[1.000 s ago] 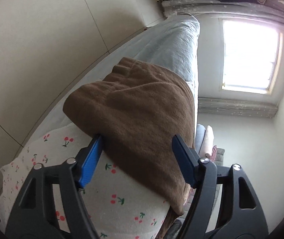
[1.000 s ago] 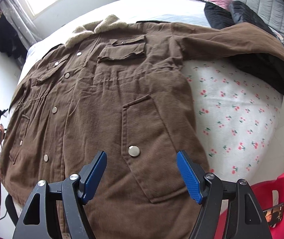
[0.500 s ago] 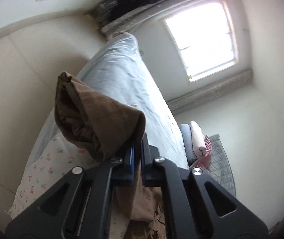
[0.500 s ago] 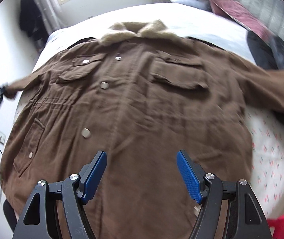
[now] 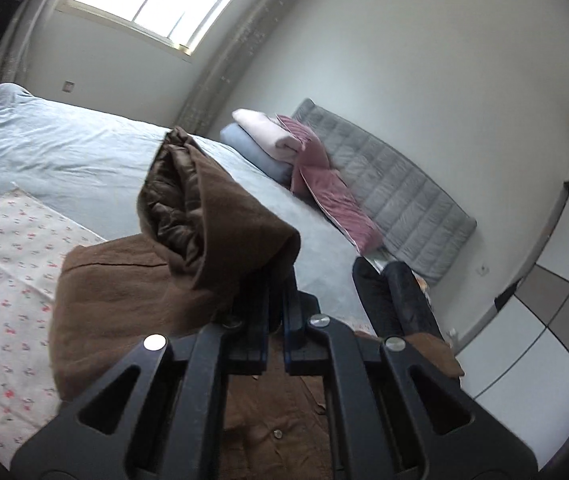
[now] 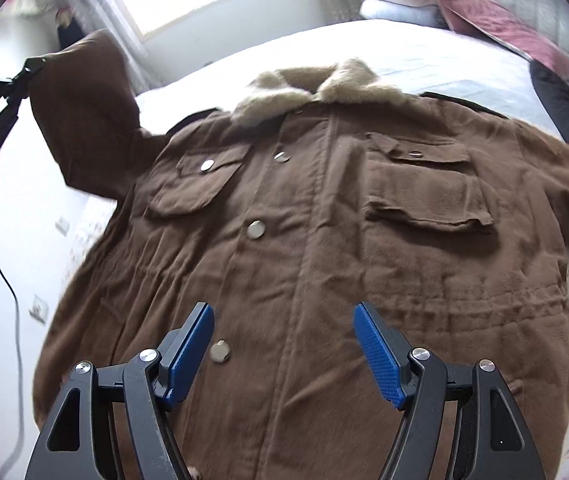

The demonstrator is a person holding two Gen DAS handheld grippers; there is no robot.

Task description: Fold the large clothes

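The left tongs are clenched on the cuff of the brown jacket's sleeve, which is lifted off the bed and bunches just ahead of them. The right tongs are released, blue pads wide apart, hovering over the jacket, which lies spread front-up on the bed, fur collar far ahead.

Brown fur-collared coat spread front-up, one sleeve lifted.
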